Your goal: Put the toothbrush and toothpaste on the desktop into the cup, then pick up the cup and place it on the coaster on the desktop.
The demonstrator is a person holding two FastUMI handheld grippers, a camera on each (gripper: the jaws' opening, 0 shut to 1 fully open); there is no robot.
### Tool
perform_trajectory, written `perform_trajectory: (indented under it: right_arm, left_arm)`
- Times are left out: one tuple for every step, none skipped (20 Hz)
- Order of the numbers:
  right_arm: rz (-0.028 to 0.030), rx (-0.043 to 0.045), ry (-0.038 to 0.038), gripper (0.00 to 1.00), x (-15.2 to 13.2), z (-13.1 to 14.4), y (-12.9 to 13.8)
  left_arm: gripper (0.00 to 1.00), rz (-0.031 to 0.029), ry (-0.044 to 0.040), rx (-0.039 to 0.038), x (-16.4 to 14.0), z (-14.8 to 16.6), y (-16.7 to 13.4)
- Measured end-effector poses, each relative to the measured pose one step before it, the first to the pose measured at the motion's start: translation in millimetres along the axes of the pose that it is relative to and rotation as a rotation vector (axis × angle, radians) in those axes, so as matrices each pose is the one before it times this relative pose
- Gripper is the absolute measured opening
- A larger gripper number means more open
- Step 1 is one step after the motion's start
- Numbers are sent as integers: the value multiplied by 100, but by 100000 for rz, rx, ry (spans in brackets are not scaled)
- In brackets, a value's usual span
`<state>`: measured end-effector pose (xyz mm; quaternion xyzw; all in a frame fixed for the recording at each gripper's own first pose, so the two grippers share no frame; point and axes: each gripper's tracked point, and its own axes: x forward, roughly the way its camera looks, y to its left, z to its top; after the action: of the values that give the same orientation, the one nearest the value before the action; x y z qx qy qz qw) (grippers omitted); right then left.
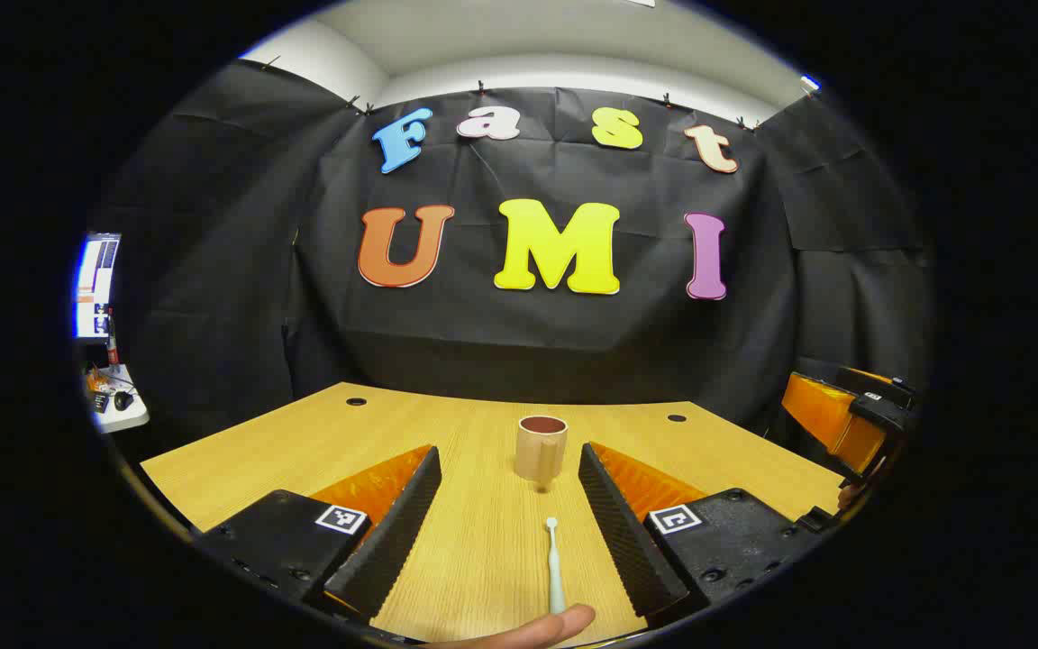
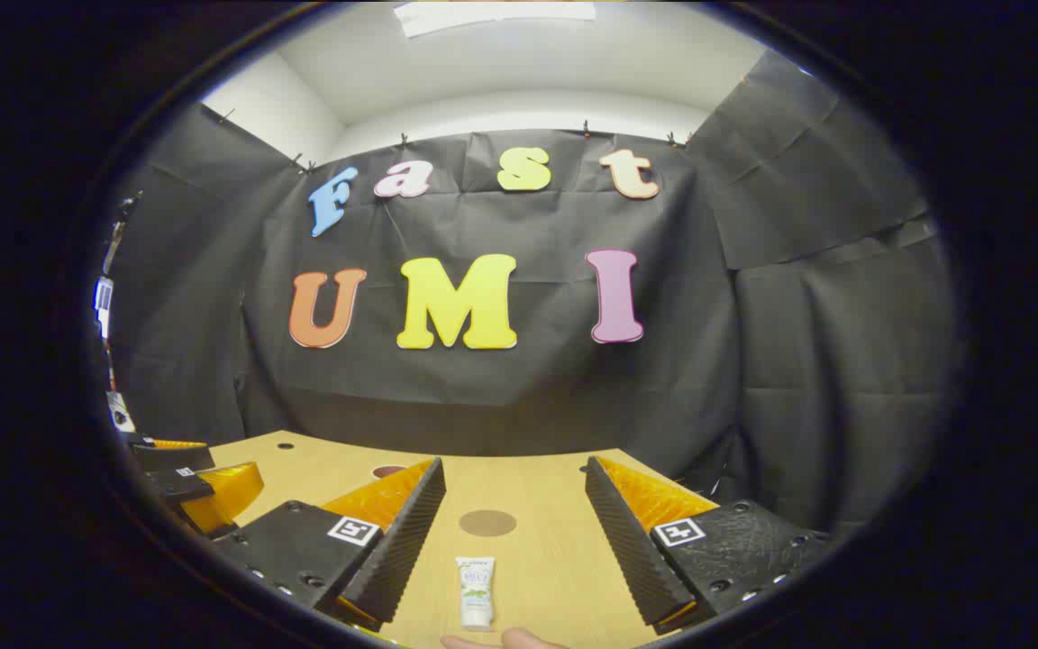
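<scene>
In the left gripper view, a tan cup with a brown inside stands upright on the wooden desk, level with my fingertips. Nearer, a pale toothbrush lies on the desk between the fingers, closer to the right one. My left gripper is open and holds nothing. In the right gripper view, a white toothpaste tube lies on the desk between the fingers, with a round brown coaster just beyond it. My right gripper is open and holds nothing. The cup's rim peeks past the left finger.
A person's fingertip touches the desk by the toothbrush's near end. The other gripper hangs at the desk's right edge; the left one shows at the left. Two cable holes mark the desk's back. A lit screen stands far left.
</scene>
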<state>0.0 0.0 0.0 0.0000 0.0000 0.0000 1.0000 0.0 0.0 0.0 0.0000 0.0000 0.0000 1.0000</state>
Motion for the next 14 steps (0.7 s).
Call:
perform_trajectory:
  right_arm:
    - [56, -819, 36, 95, -30, 77, -183]
    - [-428, -929, -269, 95, -193, 75, -348]
    - [-463, -582, -145, 95, -56, -27, -246]
    - [167, -3, -81, 95, -159, -138, 9]
    - [419, 160, 124, 95, -106, -74, 150]
    - [226, -116, 81, 95, 20, -163, 89]
    - [-38, -505, 102, 95, 164, -98, 102]
    - [51, -592, 277, 95, 96, -132, 81]
    - [205, -463, 513, 95, 79, -96, 183]
    - [659, -119, 512, 95, -3, -240, 219]
    - [784, 123, 228, 95, 42, 9, 280]
    - [202, -173, -14, 97, -128, -129, 92]
    - [-10, -505, -112, 95, 30, -29, -23]
    - [198, -428, 332, 97, 27, -205, 45]
  left_arm:
    - [98, -608, 878, 336, -11, -417, -302]
    - [98, -771, 753, 443, 54, -271, -327]
    - [98, -46, 479, 157, -18, -194, -162]
    - [98, -98, 137, 75, 35, -72, -133]
    - [98, -77, 163, 34, 46, -43, 65]
    - [98, -119, 255, 99, -13, -44, 12]
    - [98, 21, 304, 131, 92, -108, 114]
    - [98, 488, 120, -50, 54, -126, 172]
    - [98, 578, -21, -71, 54, -4, 318]
    - [98, 536, -104, -91, 92, 74, 139]
    - [98, 358, 107, 58, 146, -75, 109]
    - [98, 208, 156, 68, 54, 1, 107]
    - [98, 142, 214, -90, 68, -127, 79]
    - [98, 53, 157, -270, -67, -88, -57]
